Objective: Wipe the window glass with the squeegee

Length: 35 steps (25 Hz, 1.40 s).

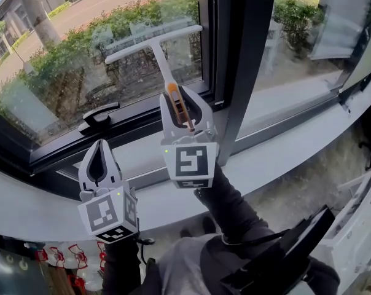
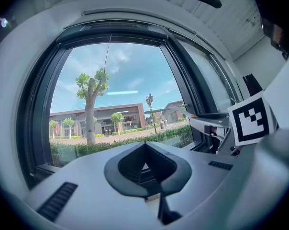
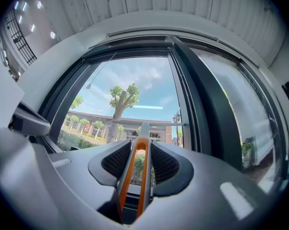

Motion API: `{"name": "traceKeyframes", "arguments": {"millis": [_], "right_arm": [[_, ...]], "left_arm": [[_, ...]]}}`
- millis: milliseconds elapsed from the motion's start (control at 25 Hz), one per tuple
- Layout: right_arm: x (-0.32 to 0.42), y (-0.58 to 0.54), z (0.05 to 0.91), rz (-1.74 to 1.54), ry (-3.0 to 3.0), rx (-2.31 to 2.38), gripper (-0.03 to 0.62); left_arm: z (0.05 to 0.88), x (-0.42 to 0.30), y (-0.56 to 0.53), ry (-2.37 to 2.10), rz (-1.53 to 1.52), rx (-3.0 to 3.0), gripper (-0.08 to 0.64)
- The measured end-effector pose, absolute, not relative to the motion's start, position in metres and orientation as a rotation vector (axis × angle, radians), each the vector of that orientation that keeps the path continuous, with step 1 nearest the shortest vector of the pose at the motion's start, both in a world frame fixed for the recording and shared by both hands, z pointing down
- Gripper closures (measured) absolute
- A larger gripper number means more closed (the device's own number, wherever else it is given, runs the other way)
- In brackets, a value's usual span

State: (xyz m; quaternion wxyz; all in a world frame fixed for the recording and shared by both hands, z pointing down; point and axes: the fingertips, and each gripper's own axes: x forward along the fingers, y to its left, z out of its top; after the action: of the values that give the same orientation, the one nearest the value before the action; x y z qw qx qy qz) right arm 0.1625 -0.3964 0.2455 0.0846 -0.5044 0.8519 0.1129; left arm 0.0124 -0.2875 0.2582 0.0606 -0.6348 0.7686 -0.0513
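Outside the window glass [image 1: 81, 54] there are a street, a hedge and trees in bright sun, and a white sill [image 1: 44, 208] runs below the dark frame. The right gripper [image 1: 180, 100] is closed on the orange and grey handle of the squeegee [image 1: 163, 63]. The handle fills the gap between its jaws, and the T-shaped blade stands against the lower part of the left pane, a little tilted, not far from the thick post [image 1: 247, 60]. The left gripper [image 1: 101, 146] hangs lower, over the sill and near the window handle [image 1: 99, 117], with its jaws brought together and nothing between them.

I judge that a wiping stroke is in hand, low on the pane. The next move calls, I think, for even pressure of the blade along a straight path, without hitting the frame or the window handle.

I cannot tell if the rubber edge really touches the glass, or if the glass is wet or dirty, because reflections cover it. The top of the pane is cut off in the head view, and the jaws hide most of the squeegee in the right gripper view
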Motion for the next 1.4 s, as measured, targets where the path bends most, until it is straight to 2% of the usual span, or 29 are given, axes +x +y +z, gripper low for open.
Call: {"name": "traceKeyframes", "arguments": {"millis": [1400], "right_arm": [[0.163, -0.392, 0.300, 0.283, 2.614, -1.539, 0.462]], "left_arm": [[0.269, 0.019, -0.286, 2.311, -0.189, -1.941, 0.563]]}}
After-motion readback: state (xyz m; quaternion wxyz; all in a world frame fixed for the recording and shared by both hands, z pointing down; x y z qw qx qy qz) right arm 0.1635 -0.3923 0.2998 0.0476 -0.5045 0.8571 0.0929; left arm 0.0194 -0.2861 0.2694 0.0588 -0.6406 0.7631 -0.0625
